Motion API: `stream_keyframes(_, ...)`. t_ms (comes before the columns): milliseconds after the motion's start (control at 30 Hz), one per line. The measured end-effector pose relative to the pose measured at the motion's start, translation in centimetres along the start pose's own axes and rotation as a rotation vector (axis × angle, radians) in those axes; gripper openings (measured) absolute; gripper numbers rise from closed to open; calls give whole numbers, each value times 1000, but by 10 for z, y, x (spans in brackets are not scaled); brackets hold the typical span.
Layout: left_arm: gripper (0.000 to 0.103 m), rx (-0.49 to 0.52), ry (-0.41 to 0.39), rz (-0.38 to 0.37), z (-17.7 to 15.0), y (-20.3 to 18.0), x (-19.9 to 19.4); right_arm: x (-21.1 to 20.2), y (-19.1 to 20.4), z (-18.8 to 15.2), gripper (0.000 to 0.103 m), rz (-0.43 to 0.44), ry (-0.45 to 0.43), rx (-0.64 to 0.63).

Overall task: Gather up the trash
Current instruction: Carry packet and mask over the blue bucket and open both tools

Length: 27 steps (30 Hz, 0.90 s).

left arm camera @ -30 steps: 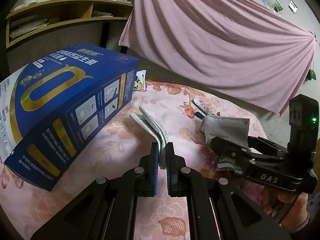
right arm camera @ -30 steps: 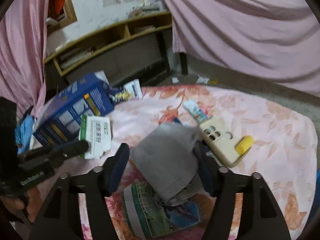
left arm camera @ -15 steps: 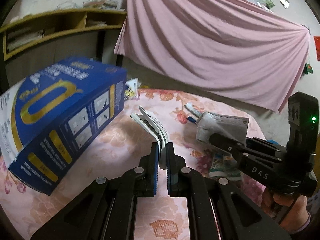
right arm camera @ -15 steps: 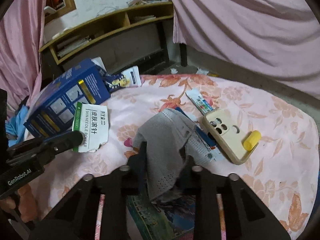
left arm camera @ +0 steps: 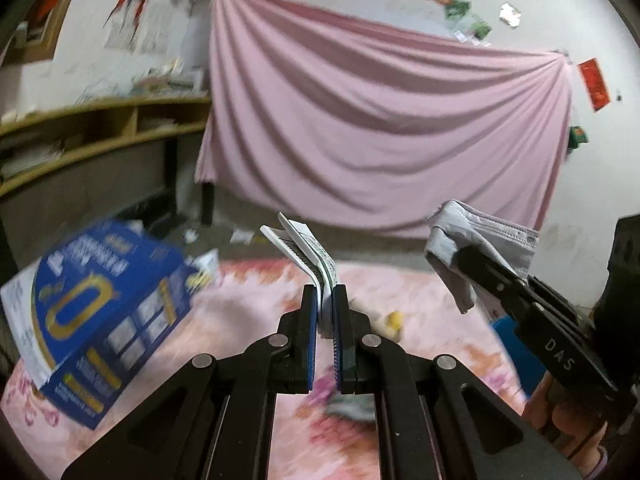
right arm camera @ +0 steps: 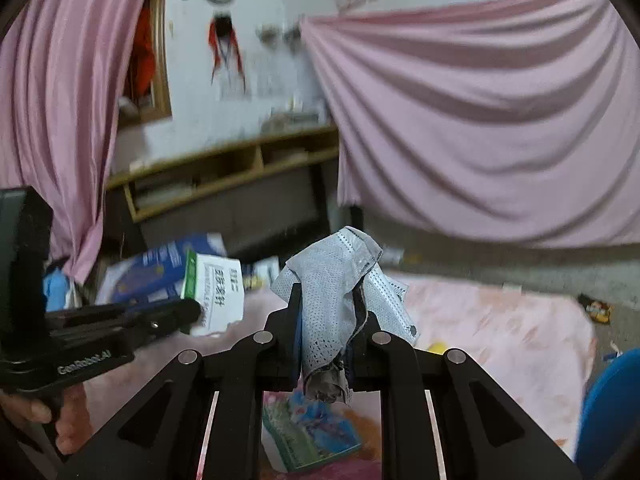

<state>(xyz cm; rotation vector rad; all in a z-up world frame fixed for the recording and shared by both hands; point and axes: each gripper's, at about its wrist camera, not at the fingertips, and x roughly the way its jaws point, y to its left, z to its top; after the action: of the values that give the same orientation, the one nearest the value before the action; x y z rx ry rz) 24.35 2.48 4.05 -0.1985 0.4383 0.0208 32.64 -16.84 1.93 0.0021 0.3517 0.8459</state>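
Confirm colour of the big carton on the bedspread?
Blue carton with gold lettering and white panels; clearest in the left wrist view.

The left gripper has its jaws pinched nearly together on a flattened white carton, angled slightly downward and lifted off the bed. The right gripper is closing its jaws on a crumpled grey face mask already pinned between them. A hand wraps each gripper's black handle from below

Blue box motion-blurred; print unreadable; floral cloth smeared.
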Motion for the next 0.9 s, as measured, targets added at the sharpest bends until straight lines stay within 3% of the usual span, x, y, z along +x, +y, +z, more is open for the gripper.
stream_keyframes(267,5,138,-159,-129,28,-72,-15,-70,-24,19,14,-138,-246,-8)
stream_keyframes(433,5,224,-201,-213,35,-124,-14,-113,-43,22,14,-249,-350,-9)
stream_keyframes(667,5,295,-177,-326,30,-192,-1,-167,-85,11,14,-388,-395,45)
stream_keyframes(900,5,292,-54,-426,22,-247,30,-200,-136,-8,14,-509,-341,188)
